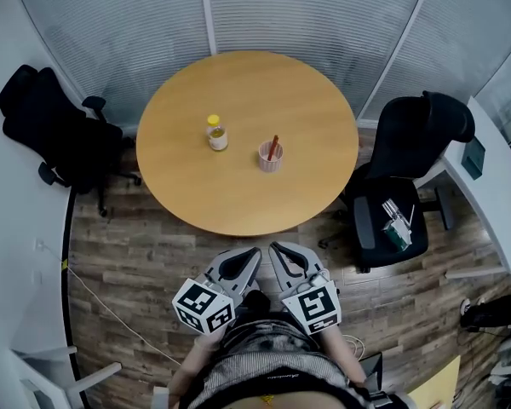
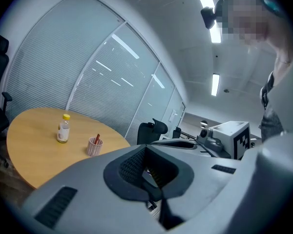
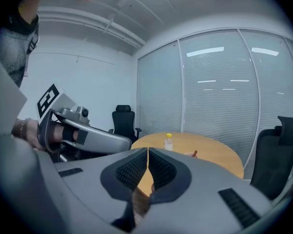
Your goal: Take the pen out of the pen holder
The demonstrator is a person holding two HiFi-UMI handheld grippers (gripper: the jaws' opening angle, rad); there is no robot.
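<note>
Even overhead light, sharp focus, dark fisheye-warped edges

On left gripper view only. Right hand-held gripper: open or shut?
Observer: The right hand-held gripper is shut, with nothing between its jaws.
Operator: Over the table yet?
Observer: No. In head view it and the left hand-held gripper are short of the near edge, over the floor.
Operator: Is the seat of the chair on the right free?
Observer: No, a small item lies on it.
</note>
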